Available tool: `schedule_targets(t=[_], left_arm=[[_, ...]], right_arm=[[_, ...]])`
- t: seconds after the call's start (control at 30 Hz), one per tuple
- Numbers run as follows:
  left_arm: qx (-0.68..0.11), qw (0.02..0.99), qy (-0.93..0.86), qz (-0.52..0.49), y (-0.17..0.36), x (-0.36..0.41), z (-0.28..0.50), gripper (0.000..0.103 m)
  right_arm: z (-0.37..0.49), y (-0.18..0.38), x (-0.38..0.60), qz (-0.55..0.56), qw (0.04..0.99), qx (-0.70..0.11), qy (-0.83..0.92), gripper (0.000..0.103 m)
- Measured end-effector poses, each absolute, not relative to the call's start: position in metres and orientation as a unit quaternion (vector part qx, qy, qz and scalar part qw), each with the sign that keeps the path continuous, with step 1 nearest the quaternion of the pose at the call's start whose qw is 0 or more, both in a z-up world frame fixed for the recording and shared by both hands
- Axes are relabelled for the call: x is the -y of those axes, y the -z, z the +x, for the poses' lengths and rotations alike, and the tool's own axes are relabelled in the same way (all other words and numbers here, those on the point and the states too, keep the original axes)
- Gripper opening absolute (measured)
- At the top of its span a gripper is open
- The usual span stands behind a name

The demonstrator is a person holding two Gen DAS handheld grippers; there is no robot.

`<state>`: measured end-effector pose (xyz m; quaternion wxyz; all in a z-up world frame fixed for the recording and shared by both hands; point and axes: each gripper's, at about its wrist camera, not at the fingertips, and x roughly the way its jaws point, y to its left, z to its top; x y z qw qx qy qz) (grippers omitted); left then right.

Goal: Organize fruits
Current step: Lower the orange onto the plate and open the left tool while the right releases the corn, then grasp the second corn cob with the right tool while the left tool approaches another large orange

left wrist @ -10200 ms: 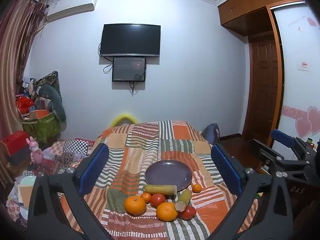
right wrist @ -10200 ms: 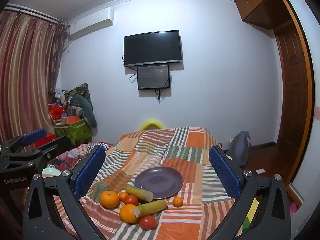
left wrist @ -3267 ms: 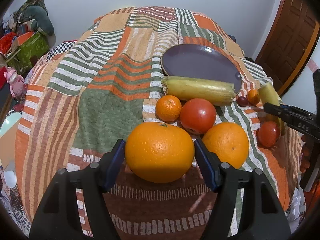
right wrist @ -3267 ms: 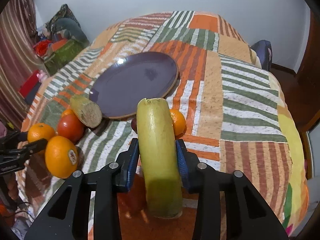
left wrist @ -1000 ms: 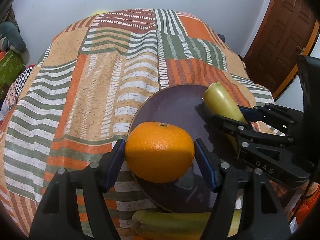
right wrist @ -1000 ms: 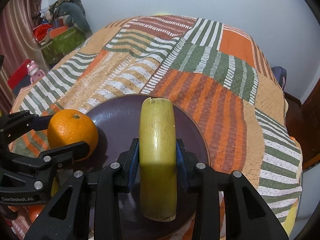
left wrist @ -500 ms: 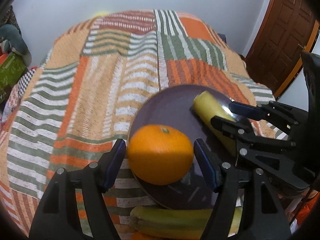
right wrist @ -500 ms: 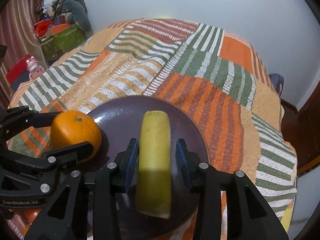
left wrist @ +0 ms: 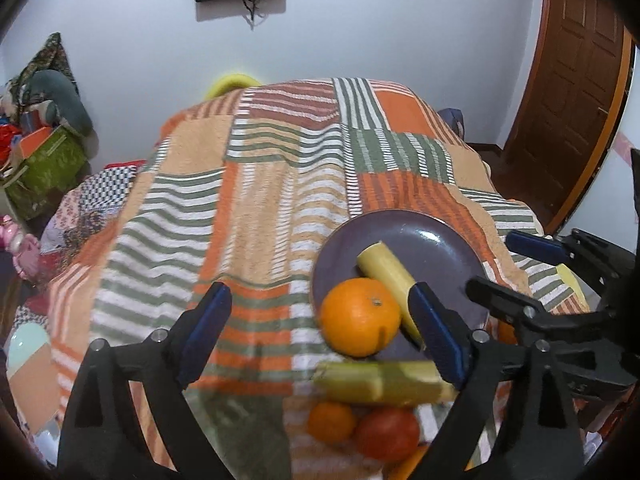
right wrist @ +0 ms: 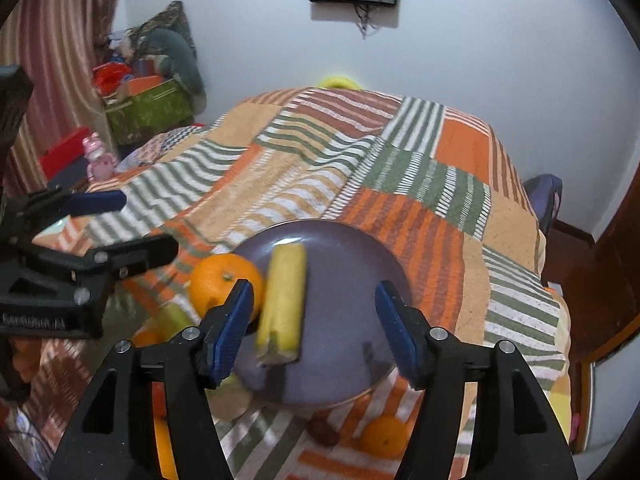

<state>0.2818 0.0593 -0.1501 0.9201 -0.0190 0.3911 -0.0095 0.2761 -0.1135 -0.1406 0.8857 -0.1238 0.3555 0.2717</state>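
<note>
Orange (left wrist: 360,322) and yellow stalk piece (right wrist: 282,304) lie touching on purple plate (right wrist: 352,360). Left gripper (left wrist: 320,336) and right gripper (right wrist: 316,328) both spread wide, empty. Advice: withdraw straight back, avoid nudging either; remaining fruit sits beside the plate's near rim.

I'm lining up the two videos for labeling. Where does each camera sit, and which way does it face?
Left wrist: on the left gripper, looking forward and down over the quilt toward the far wall; its own open fingers show, with the right gripper at right.
Right wrist: on the right gripper, facing the same wall; its open fingers show, with the left gripper at left.
Shared: the purple plate, orange and yellow stalk.
</note>
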Motion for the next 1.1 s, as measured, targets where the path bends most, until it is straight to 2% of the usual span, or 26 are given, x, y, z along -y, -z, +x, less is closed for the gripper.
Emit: schedule_targets(t=[0.1,0.27,0.43,0.5,0.63,0.73,0.87,1.1], left_arm=[[-0.393,0.919,-0.002,-0.018,0.149,-0.069,0.262,0.093],[-0.409,0.912,-0.014,-0.024,0.158,-0.081,0.238,0.093],[-0.425,0.904,-0.016,-0.040,0.170,-0.091,0.220,0.093],[-0.427,0.903,-0.016,-0.042,0.172,-0.092,0.216,0.093],[-0.434,0.899,-0.013,-0.048,0.178,-0.090,0.212,0.093],[-0.439,0.897,-0.011,-0.044,0.182,-0.085,0.211,0.093],[-0.444,0.895,-0.003,-0.043,0.185,-0.079,0.209,0.093],[-0.446,0.894,0.017,-0.037,0.180,-0.061,0.199,0.093]], right_arm=[[0.261,0.146,0.109,-0.133,0.879,-0.359,-0.286,0.068],[0.245,0.167,0.103,-0.149,0.862,-0.378,-0.304,0.068],[0.246,0.189,0.102,-0.117,0.843,-0.420,-0.314,0.068],[0.250,0.194,0.102,-0.106,0.837,-0.431,-0.320,0.063],[0.255,0.201,0.097,-0.101,0.823,-0.448,-0.335,0.047],[0.250,0.199,0.095,-0.103,0.823,-0.443,-0.339,0.046],[0.243,0.194,0.104,-0.087,0.824,-0.441,-0.345,0.039],[0.216,0.181,0.133,-0.094,0.839,-0.424,-0.328,0.036]])
